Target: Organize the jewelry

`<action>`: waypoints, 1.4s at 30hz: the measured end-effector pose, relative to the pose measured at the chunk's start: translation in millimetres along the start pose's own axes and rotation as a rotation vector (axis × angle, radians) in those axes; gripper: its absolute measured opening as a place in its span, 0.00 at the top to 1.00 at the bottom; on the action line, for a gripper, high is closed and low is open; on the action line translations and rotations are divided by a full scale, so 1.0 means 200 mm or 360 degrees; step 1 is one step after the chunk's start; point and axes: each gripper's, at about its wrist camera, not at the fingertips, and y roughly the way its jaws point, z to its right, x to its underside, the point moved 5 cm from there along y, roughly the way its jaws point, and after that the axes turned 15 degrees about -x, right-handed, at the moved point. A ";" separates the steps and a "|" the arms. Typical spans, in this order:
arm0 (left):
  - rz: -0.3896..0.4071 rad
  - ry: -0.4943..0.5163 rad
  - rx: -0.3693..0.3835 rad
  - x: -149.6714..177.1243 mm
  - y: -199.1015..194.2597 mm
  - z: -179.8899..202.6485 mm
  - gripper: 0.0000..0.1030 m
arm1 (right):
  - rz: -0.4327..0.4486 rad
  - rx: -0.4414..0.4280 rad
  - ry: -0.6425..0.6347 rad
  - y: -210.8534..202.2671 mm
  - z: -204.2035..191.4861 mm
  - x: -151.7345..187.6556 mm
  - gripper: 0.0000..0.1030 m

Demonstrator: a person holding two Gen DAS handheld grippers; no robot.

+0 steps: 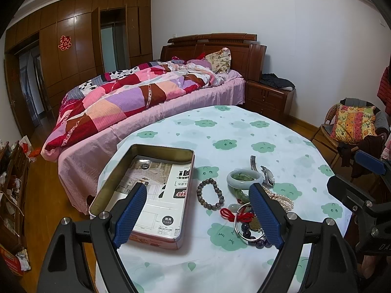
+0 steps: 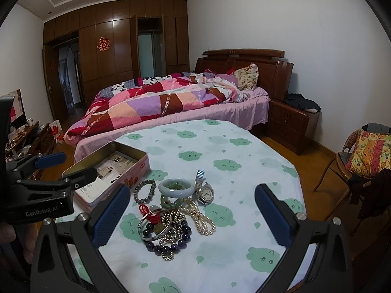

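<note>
A: Both grippers up over the table (image 2: 244, 146) — left gripper (image 1: 198, 210) spread wide, nothing between the fingers. Right gripper (image 2: 193, 210) likewise spread, holding nothing.

B: So nothing picked yet. Looks like the very start, I'd say. Where's the jewelry?

A: All in a heap just right of the tin (image 1: 146, 193). Nearest the tin, the dark bead bracelet (image 2: 144, 191), lying apart from the rest. Further right, the jade bangle (image 2: 176, 188), then the wristwatch (image 2: 204, 190) w/ its metal band pointing away.

B: And the tangle nearer us?

A: Pearl strand (image 2: 200, 217), silver bangle (image 2: 154, 224), purple bead bracelet (image 2: 168, 243), a red knotted cord (image 2: 146, 211) — overlapping, plus a gold-ish bead chain in there. Can't tell which strand lies over which.

B: What's in the tin?

A: No jewelry. Lid's off, open top; only a printed paper sheet (image 1: 158, 190) lying flat on the bottom. In the left wrist view one left finger hangs in front of the tin's near end.

B: Next move, then?

A: My guess — take a loner first. Bead bracelet or jade bangle, since they're free of the knot. Needs a gripper lowered w/ one finger inside the ring, one outside, then closed on the rim, and carried left into the tin.

B: Risk?

A: Going for the tangle drags neighbours along, prob.
</note>
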 end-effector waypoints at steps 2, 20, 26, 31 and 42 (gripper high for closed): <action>0.0000 0.0000 -0.0001 0.00 0.00 0.00 0.17 | -0.0001 0.0000 0.0002 0.00 0.01 -0.01 0.00; -0.0002 0.0003 -0.0004 0.01 0.00 0.00 0.17 | -0.0014 -0.0008 0.0011 0.00 0.00 0.00 0.00; -0.0023 0.0017 -0.0009 0.05 0.03 0.02 0.17 | -0.0039 -0.0018 0.0024 0.02 0.00 0.03 0.00; -0.0069 0.0040 -0.0004 0.09 0.09 0.04 0.17 | -0.0065 -0.0001 0.0057 0.04 0.07 0.06 0.00; -0.0217 0.0176 0.0124 0.25 0.25 0.21 0.19 | -0.0210 0.0077 0.0233 0.14 0.32 0.23 0.00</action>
